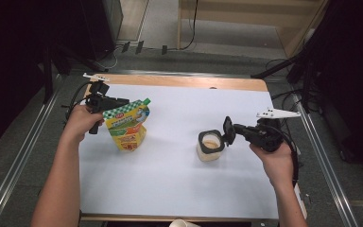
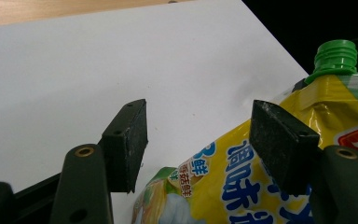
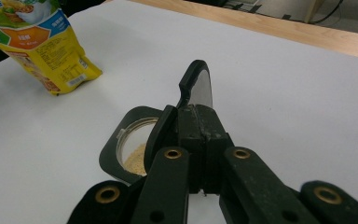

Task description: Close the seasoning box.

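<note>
A yellow stand-up pouch [image 1: 127, 128] with a green screw cap [image 2: 335, 56] stands at the left of the white sheet. My left gripper [image 1: 118, 103] is at its upper left corner. In the left gripper view the jaws [image 2: 200, 126] stand apart: the pouch [image 2: 242, 186] lies against the right pad, and bare sheet shows beside the left pad. At the right, a small jar [image 1: 209, 149] of tan powder [image 3: 135, 161] has a black top. My right gripper [image 3: 196, 112] is shut on its raised flip lid [image 3: 198, 84], which stands upright over the jar's opening.
A white sheet [image 1: 179, 184] covers the wooden table [image 1: 184, 81]. A paper cup [image 1: 182, 223] pokes in at the near edge. Metal rails [image 1: 23, 156] run along both sides, with dark stands and cables beyond them.
</note>
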The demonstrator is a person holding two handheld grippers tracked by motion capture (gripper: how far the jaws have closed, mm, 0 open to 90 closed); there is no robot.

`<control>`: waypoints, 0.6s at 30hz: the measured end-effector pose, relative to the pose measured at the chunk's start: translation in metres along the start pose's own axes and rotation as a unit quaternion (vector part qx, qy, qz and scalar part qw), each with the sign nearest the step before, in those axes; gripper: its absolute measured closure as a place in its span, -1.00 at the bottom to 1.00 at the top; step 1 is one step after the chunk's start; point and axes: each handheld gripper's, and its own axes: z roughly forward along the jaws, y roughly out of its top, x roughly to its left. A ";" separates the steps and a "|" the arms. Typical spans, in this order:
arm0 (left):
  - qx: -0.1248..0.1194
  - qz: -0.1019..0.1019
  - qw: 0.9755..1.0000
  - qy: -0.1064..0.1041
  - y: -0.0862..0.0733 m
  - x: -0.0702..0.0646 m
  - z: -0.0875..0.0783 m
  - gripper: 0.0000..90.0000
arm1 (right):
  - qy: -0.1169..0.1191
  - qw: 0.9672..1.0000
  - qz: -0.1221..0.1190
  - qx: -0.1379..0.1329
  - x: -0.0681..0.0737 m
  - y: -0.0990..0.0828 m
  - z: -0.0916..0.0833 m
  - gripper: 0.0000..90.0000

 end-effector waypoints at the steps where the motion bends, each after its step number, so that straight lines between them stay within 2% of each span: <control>1: 0.000 0.000 1.000 0.000 0.000 0.000 0.000 -0.16 | 0.000 1.000 0.000 0.000 0.000 0.000 0.000 1.00; 6: -0.002 -0.001 1.000 0.002 0.000 0.002 -0.002 -0.16 | 0.010 1.000 -0.008 0.000 0.005 0.000 0.005 1.00; 15: 0.001 -0.001 1.000 0.003 -0.001 0.002 0.000 -0.15 | 0.021 1.000 -0.004 -0.001 0.011 0.000 0.010 1.00; 18: -0.002 -0.003 1.000 -0.005 -0.001 0.001 -0.001 -0.15 | 0.026 1.000 -0.008 0.000 0.014 -0.001 0.012 1.00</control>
